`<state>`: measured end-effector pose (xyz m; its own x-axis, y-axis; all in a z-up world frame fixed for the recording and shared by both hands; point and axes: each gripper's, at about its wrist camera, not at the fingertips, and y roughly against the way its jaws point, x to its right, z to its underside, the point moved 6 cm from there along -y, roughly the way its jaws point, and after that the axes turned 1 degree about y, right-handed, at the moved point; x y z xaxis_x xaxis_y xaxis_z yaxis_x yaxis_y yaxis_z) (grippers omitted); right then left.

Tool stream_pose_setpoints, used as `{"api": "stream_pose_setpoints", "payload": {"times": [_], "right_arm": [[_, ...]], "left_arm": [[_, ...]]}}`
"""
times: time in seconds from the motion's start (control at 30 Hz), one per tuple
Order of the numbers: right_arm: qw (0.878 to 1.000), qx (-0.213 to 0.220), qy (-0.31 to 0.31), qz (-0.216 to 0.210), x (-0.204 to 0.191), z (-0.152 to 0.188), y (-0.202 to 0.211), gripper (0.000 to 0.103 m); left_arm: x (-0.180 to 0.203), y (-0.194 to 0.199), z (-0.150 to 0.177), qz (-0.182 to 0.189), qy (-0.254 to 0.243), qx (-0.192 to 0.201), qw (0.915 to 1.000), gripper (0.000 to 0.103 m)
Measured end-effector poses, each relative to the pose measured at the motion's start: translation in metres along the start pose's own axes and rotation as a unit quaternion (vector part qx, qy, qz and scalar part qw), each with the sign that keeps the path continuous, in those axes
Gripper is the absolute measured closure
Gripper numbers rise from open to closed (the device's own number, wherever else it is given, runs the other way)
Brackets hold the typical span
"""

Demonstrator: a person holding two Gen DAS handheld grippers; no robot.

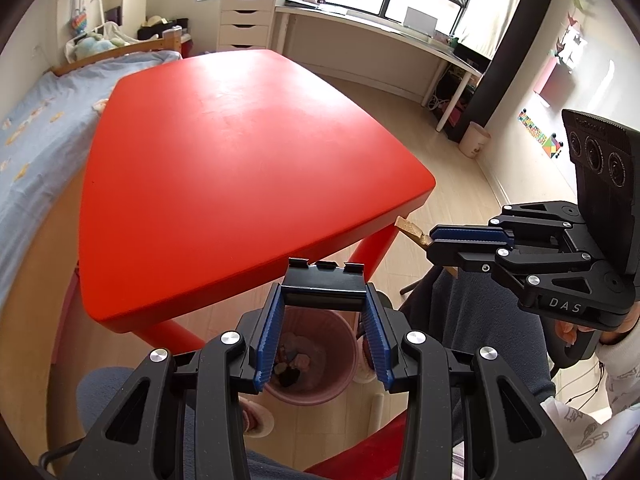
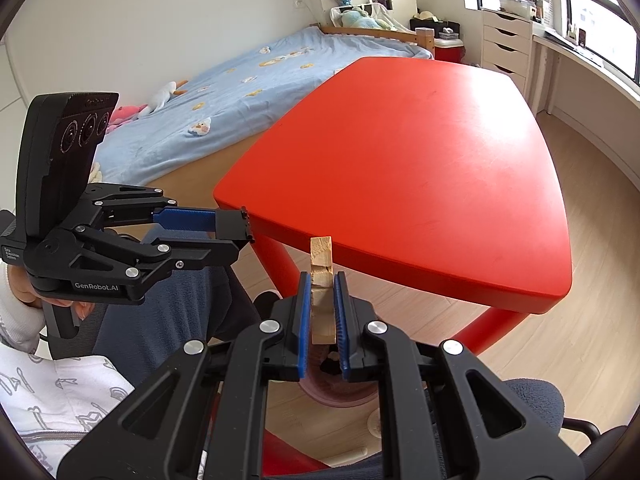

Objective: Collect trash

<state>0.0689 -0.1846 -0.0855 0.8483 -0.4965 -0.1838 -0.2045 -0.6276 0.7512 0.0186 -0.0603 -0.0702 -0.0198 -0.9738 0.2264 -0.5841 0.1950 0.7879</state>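
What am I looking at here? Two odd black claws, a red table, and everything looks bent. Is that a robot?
No robot: a seated person holds a two-finger gripper in each hand, each carrying a fisheye camera, which bends the picture. One picture looks along the left gripper, the other along the right gripper; each also shows the other from the side. The left gripper holds a flat black piece between its blue pads, above a pink bin on the floor that already holds scraps. The right gripper is shut on a wood block, also over the bin. Nothing shows on the red table. Behind it are a bed and drawers.
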Motion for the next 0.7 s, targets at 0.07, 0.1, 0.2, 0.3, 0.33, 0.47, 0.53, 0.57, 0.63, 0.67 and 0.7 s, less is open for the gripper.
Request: {"api": "stream_pose_setpoints", "payload": {"times": [0.07,0.1,0.2,0.3,0.33,0.47,0.53,0.57,0.63,0.67,0.7], "right_arm": [[1.000,0.001,0.000,0.000,0.001,0.001,0.001,0.091],[1.000,0.001,-0.001,0.001,0.001,0.001,0.000,0.090],[1.000,-0.001,-0.001,0.016,0.004,0.002,-0.001,0.043],[1.000,0.010,-0.007,0.019,0.007,0.001,0.003,0.016],[1.000,0.010,-0.007,0.024,0.008,0.001,0.002,0.012],[0.999,0.006,-0.019,0.032,0.014,0.001,0.001,0.007],[0.999,0.005,-0.023,0.031,0.015,0.001,0.000,0.006],[0.999,0.005,-0.025,0.029,0.016,0.001,0.000,0.005],[0.999,0.004,-0.029,0.027,0.015,0.001,0.000,0.004],[0.999,0.004,-0.030,0.027,0.014,-0.001,0.000,0.004],[0.999,0.004,-0.031,0.026,0.014,-0.001,0.000,0.004]], "left_arm": [[0.001,0.000,0.000,0.000,-0.003,0.000,1.0000,0.064],[0.001,0.000,-0.001,0.000,-0.004,0.001,1.0000,0.063],[0.000,-0.001,-0.001,-0.007,-0.002,0.005,1.0000,0.034],[-0.006,0.003,-0.003,-0.011,0.009,0.019,0.9997,0.013],[-0.008,0.002,-0.003,-0.018,0.010,0.017,0.9996,0.011],[-0.013,0.001,-0.003,-0.025,0.019,0.016,0.9994,0.008],[-0.014,0.002,-0.003,-0.025,0.021,0.016,0.9993,0.008],[-0.014,0.001,-0.003,-0.024,0.022,0.016,0.9993,0.008],[-0.015,0.002,-0.003,-0.024,0.023,0.018,0.9993,0.008],[-0.015,0.002,-0.003,-0.024,0.024,0.021,0.9992,0.008],[-0.015,0.003,-0.003,-0.023,0.025,0.023,0.9992,0.008]]}}
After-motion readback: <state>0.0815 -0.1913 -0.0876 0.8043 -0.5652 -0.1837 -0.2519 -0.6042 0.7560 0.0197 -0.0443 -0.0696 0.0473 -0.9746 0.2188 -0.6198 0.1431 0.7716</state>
